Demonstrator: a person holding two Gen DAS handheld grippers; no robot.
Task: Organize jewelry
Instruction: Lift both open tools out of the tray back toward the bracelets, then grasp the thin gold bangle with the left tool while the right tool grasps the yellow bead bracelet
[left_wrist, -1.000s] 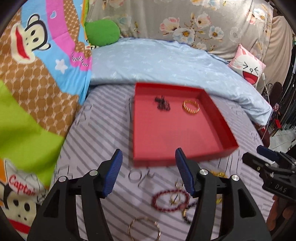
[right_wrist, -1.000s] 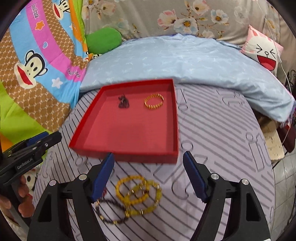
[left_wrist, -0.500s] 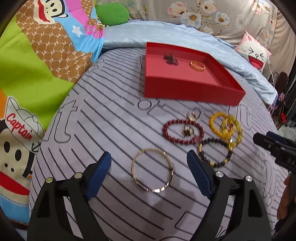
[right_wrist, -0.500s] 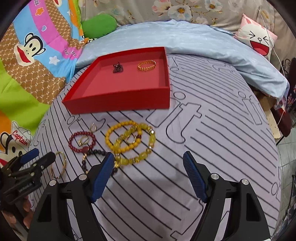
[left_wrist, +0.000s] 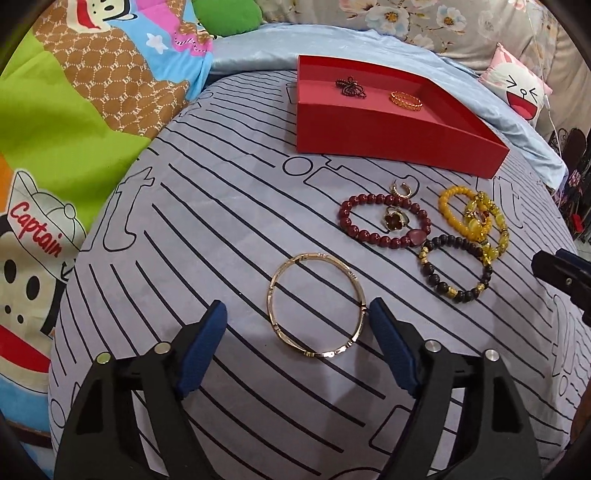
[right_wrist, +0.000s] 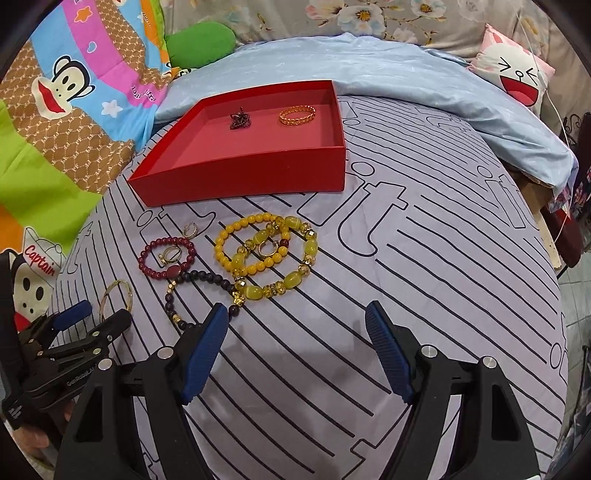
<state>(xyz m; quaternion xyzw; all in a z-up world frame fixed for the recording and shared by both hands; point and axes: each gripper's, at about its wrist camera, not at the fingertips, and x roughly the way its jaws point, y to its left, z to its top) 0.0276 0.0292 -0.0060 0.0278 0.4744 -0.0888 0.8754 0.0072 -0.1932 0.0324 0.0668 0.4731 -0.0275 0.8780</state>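
The left gripper (left_wrist: 295, 321) sits low over the striped bedsheet (left_wrist: 207, 229) with its blue-padded fingers spread wide and holding nothing. A thin gold bangle (left_wrist: 317, 305) lies flat on the sheet between the fingertips — its right edge comes just beside the right pad (left_wrist: 391, 350), though contact cannot be told.

Beyond the bangle, more jewelry lies loose on the sheet. A dark red bead bracelet (left_wrist: 384, 221) encircles a ring with a dark red flower (left_wrist: 394, 220), and a small gold ear cuff (left_wrist: 403, 189) rests just past it. To the right, a black bead bracelet (left_wrist: 456, 269) with gold spacers overlaps the edge of a yellow bead bracelet (left_wrist: 466, 216), which is tangled with a second, chunkier yellow one.

Farther back stands a shallow red tray (left_wrist: 388, 125). Inside it, near the far wall, are a small dark beaded piece (left_wrist: 350, 87) and a gold chain-link ring (left_wrist: 406, 100), set apart from each other.

The right gripper (right_wrist: 295, 325) hovers over bare sheet, fingers also wide apart and empty. Its left pad (right_wrist: 205, 350) lies near the black bead bracelet (right_wrist: 199, 295) — the yellow bracelets (right_wrist: 266, 254) and the red tray (right_wrist: 240, 162) lie ahead of it. From this view the left gripper (right_wrist: 92, 314) shows at the lower left, beside the bangle (right_wrist: 116, 299).
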